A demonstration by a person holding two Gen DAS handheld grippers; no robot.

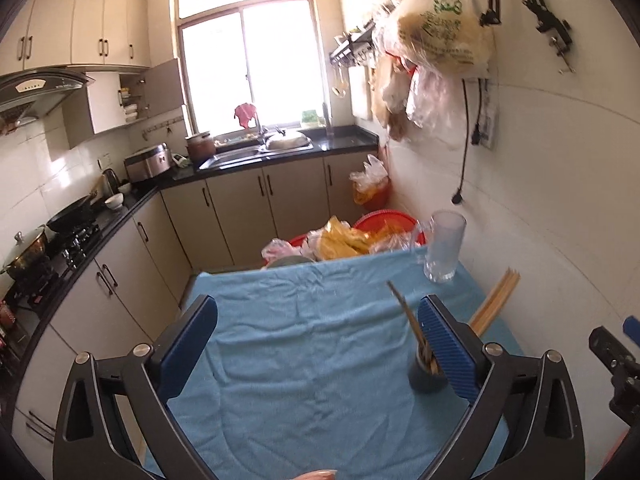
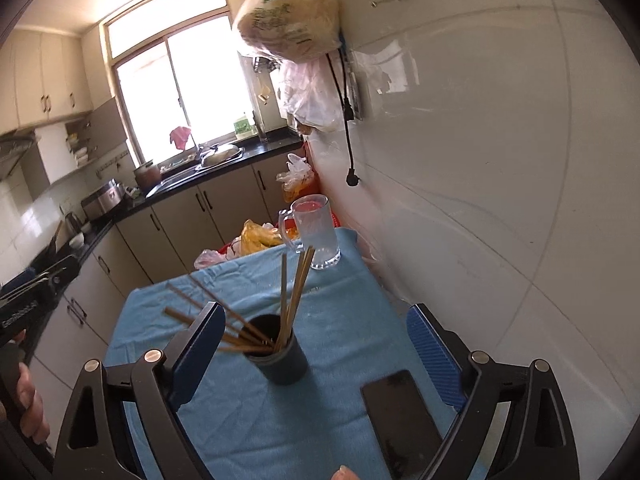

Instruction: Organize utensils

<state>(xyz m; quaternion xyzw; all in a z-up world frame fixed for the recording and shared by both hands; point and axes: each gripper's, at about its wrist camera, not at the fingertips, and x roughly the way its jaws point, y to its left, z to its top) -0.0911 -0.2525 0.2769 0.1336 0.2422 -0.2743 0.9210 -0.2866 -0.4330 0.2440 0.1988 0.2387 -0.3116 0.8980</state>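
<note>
green print on hanging bag, illegible

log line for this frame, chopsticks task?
left gripper: open | right gripper: open | chopsticks: in dark cup | mug: upright

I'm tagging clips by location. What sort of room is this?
A home kitchen: gas stove with a wok, sink under the window, wall cabinets.

One dark holder cup stands between the right hand-held gripper's spread jaws, holding about seven chopsticks, the exact count unclear. One glass mug stands beyond it. One black phone lies nearer its right jaw.
</note>
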